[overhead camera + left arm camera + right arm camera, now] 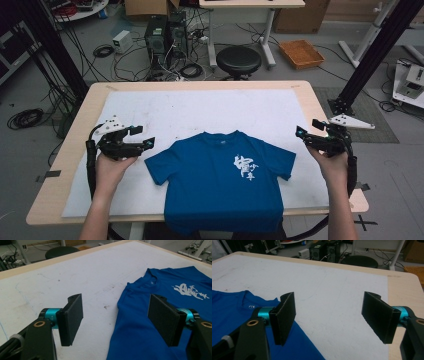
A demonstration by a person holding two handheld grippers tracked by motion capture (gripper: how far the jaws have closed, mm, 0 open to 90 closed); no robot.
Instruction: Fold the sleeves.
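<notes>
High view: nearest the person, the hem of the blue T-shirt (220,180) hangs over the near edge of the counter (75,130), while the rest lies flat, front up, on the white mat (200,110), its white print right of the chest middle. That overhang is the first risk, I judge: a tug on one sleeve alone could let the hanging weight drag the whole garment toward the person and off the edge. Left of the shirt, the left gripper (142,137) is held above the mat just beside the left sleeve, jaws spread wide with nothing between them; in the left gripper view its right pad (163,318) already hovers over the cloth near the shoulder and the other over bare mat. A pinch closed too high would likely catch air, and one pressed too deep could catch the mat along with the fabric. Right of the shirt, the right gripper (307,132) stands a little apart from the right sleeve, jaws equally wide and empty, over bare mat near the counter's right edge. If the two hands do not grasp matching points, any fold would probably come out skewed or bunch the print. Beyond the shirt's collar the mat lies bare, so far-side room is no worry.
</notes>
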